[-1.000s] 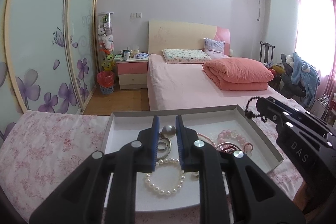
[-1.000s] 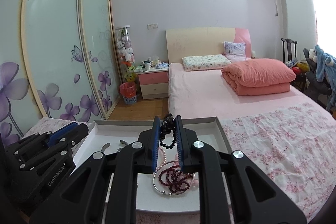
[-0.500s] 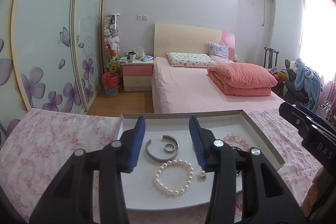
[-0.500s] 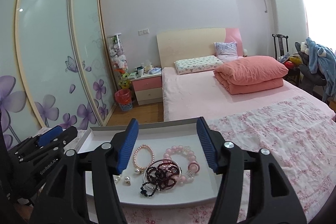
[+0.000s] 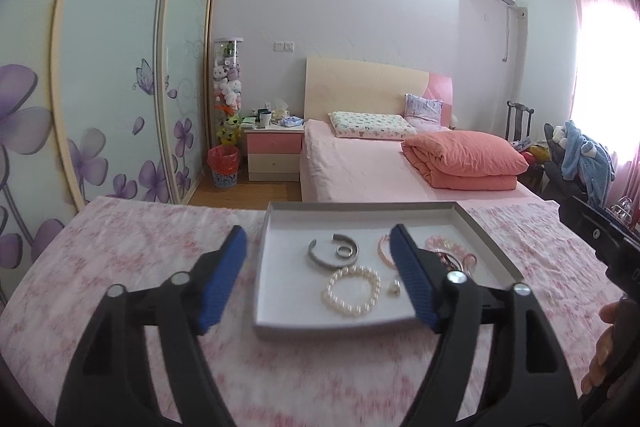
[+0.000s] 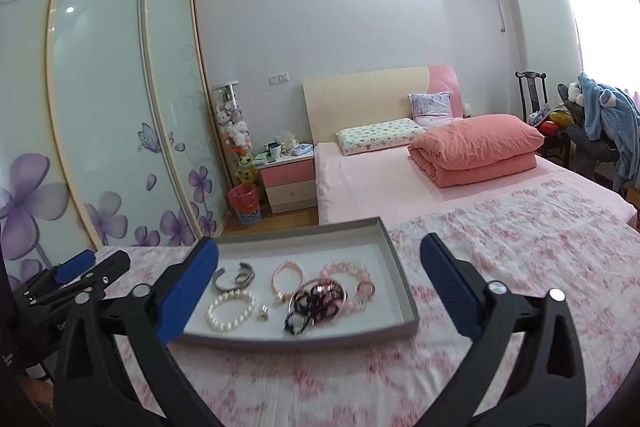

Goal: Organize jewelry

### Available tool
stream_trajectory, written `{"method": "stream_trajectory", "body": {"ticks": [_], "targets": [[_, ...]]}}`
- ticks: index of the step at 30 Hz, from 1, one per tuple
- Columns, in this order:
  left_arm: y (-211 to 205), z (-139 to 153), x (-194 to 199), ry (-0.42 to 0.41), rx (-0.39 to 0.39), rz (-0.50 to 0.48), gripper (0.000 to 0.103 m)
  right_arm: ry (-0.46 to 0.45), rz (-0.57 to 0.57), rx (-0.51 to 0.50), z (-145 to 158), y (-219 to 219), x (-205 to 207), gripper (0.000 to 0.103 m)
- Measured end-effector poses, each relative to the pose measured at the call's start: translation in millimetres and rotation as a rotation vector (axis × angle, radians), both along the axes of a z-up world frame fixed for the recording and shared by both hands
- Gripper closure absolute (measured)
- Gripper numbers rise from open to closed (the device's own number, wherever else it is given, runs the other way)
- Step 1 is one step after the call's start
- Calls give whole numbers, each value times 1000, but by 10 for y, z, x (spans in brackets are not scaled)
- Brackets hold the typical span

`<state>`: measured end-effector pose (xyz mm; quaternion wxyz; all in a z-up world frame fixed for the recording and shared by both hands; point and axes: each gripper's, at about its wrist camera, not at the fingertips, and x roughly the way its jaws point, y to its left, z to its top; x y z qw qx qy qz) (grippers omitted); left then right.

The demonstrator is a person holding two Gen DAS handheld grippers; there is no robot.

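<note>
A shallow grey tray [image 5: 280, 217] [image 6: 404, 291] with a white floor lies on the pink floral cloth. In it lie a silver cuff [image 5: 320, 259] [image 6: 222, 277], a white pearl bracelet [image 5: 352, 291] [image 6: 230, 309], a small pink bracelet [image 6: 286, 279], a chunky pink bead bracelet [image 6: 354, 273] and a dark bead string [image 6: 316, 301]. My left gripper [image 5: 320, 245] is open and empty, raised in front of the tray. My right gripper [image 6: 320, 255] is open and empty, also back from the tray.
The floral cloth [image 6: 520, 247] spreads around the tray. A pink bed [image 5: 360, 163] with a folded quilt [image 5: 464, 159] lies beyond. Sliding flowered wardrobe doors [image 5: 100, 87] stand at left, a nightstand [image 5: 272, 155] and red bin [image 5: 222, 167] beside the bed.
Both grippers opened from shut and drew back and up from the tray. The dark bead string left the right gripper and now lies in the tray.
</note>
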<state>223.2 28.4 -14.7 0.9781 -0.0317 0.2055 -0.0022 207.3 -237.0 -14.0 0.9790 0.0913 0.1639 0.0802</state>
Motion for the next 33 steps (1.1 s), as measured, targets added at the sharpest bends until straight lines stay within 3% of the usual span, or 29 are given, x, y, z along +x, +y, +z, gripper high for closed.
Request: {"method": "stream_trajectory", "body": {"ticks": [5, 10, 20, 33], "targets": [[72, -12, -422, 7, -18, 25, 12, -1, 7, -3, -65, -43, -364, 2], [134, -56, -789, 18, -17, 45, 7, -18, 11, -37, -96, -46, -636, 2], [19, -109, -1207, -20, 23, 49, 6, -22, 65, -29, -260, -79, -863, 2], [-4, -117, -1309, -30, 12, 56, 4, -54, 62, -55, -231, -39, -1014, 2]]}}
